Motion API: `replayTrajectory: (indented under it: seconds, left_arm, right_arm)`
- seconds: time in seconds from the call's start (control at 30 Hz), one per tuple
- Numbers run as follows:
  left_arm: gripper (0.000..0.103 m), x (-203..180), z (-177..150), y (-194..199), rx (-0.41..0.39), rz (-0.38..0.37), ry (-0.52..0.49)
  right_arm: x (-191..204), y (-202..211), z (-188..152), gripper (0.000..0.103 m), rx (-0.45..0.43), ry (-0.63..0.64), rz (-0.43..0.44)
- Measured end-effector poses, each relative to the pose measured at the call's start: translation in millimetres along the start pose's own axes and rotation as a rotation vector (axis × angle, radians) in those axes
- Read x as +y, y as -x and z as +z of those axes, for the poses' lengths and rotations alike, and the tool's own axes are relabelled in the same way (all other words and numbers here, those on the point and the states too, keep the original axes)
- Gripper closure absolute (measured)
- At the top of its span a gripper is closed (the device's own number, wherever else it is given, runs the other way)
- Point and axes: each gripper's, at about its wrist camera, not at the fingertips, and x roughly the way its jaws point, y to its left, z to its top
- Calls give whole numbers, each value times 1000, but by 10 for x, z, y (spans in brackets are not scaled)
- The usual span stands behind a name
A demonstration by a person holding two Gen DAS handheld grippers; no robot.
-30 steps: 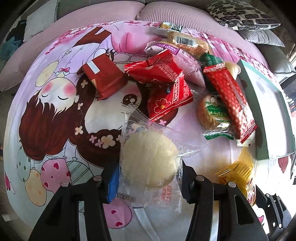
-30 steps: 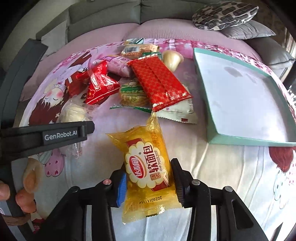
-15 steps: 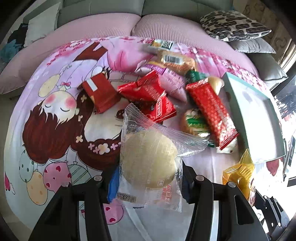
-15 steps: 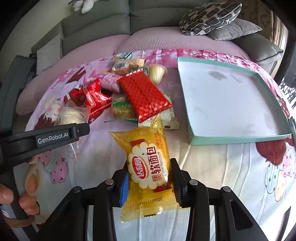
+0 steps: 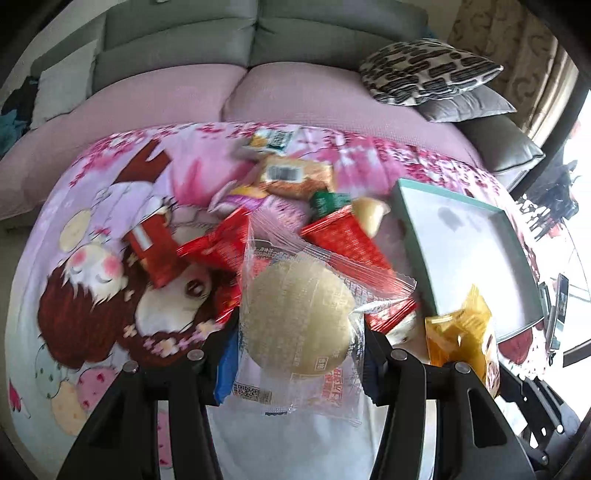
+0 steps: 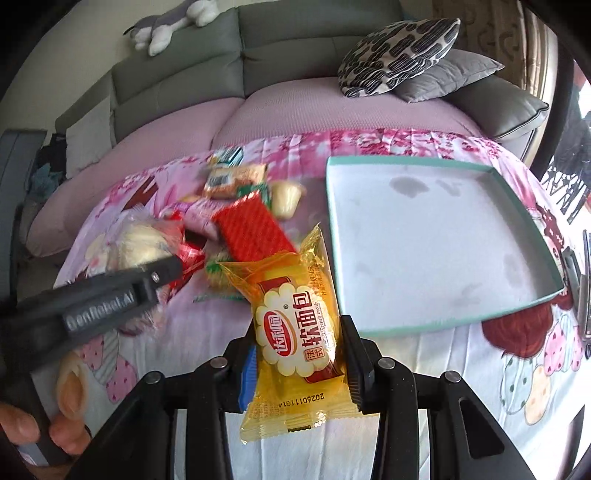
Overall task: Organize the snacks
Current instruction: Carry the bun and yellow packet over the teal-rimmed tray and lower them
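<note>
My left gripper (image 5: 297,347) is shut on a round pale bun in a clear wrapper (image 5: 295,317), held above the cartoon-print cloth. My right gripper (image 6: 297,354) is shut on a yellow packet of soft bread (image 6: 295,325), also lifted off the cloth. The yellow packet (image 5: 461,332) shows at the right in the left wrist view. The left gripper's body (image 6: 96,306) and the bun (image 6: 140,245) appear at the left in the right wrist view. A pile of snacks lies behind: a long red packet (image 6: 251,229), red packets (image 5: 218,247), an orange barcode packet (image 5: 291,177).
A shallow teal-rimmed tray (image 6: 517,306) lies on the cloth to the right, nothing in it. A grey sofa with patterned and grey cushions (image 6: 399,55) stands behind. A person's fingers (image 6: 40,432) hold the left gripper's handle. A plush toy (image 6: 166,26) lies on the sofa back.
Both grippers have risen from the cloth with their packets and tilted up, so more of the sofa shows. The tray now appears closer to the yellow packet.
</note>
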Motion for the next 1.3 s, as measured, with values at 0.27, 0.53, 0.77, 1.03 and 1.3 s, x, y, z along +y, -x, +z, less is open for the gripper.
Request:
replayTrajectory:
  seconds: [0.27, 0.53, 0.77, 1.03, 1.3]
  left_arm:
    - [47, -191, 242, -49, -38, -37, -14]
    - [47, -484, 570, -116, -74, -64, -66]
    - [47, -790, 826, -268, -71, -95, -109]
    - [47, -1061, 1021, -460, -78, -111, -125]
    - [47, -1343, 1076, -727, -71, -137, -146]
  right_arm:
    - [-222, 49, 308, 61, -51, -55, -12]
    - [-509, -41, 648, 61, -79, -120, -52]
    - [-780, -246, 864, 61, -66, -165, -85]
    - [-1171, -517, 1009, 61, -34, -239, -120]
    - [-1620, -783, 1153, 61, -27, -306, -167]
